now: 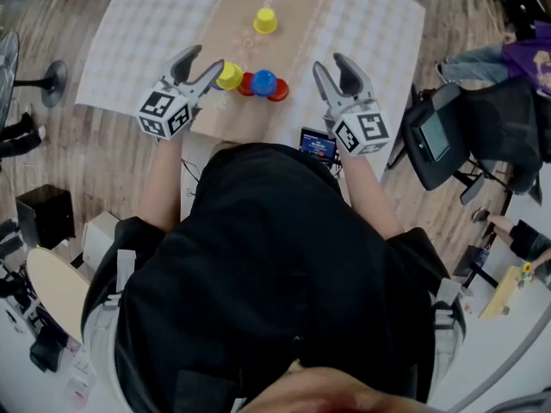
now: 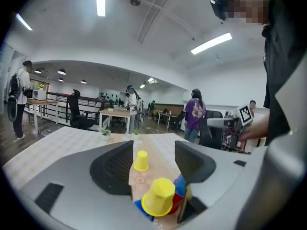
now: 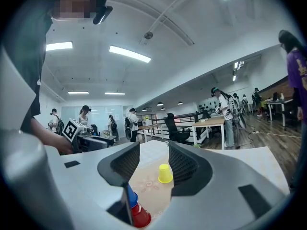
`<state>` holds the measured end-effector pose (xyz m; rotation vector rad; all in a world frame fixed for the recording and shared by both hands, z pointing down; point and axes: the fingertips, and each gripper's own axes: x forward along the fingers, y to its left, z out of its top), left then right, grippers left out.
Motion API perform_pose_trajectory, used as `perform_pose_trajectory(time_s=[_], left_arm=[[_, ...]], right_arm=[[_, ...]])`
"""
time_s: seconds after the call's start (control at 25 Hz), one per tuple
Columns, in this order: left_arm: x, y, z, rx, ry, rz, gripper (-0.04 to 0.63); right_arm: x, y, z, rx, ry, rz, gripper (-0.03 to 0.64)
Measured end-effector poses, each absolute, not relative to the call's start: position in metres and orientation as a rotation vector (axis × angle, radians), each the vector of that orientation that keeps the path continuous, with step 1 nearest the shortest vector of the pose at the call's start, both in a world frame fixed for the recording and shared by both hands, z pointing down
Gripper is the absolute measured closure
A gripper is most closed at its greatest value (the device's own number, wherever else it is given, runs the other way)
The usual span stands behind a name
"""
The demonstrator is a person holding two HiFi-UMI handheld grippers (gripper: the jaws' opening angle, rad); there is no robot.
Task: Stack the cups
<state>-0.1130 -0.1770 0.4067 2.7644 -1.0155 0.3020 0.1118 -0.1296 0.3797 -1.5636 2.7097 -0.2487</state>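
— Left gripper point(image 1: 205, 61)?
— Jaws wide, empty; small yellow plastic cup point(image 1: 229, 76) just right of it, against the red and blue plastic cups point(image 1: 263, 83).
— Right gripper point(image 1: 328, 61)?
— Half open, empty. Second yellow cup point(image 1: 265, 21) stands upright farther off, midway between both.

Head view looks steeply down on the pale checked-cloth table point(image 1: 146, 33). Both gripper views (2, low and close) face across it, sharing the lone inverted yellow plastic cup point(image 2: 141, 161) point(image 3: 165, 173).

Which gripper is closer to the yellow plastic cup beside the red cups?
Left. The left gripper is beside the yellow plastic cup; the right gripper is beyond the red cups.
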Motion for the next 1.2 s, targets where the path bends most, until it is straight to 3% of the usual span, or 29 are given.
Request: perform_pose_trajectory(time_s=[0.32, 1.2], left_arm=[[-0.171, -0.194, 0.313, 2.669, -1.234, -0.324, 0.353], [-0.184, -0.247, 0.387, 2.606, -1.267, -0.09, 0.367]], right_arm=[[0.112, -0.133, 0.368, -1.567, 2.71, -0.184, 0.416], [0.081, -0.219, 0.411, -1.458, 2.898, -0.242, 0.386]])
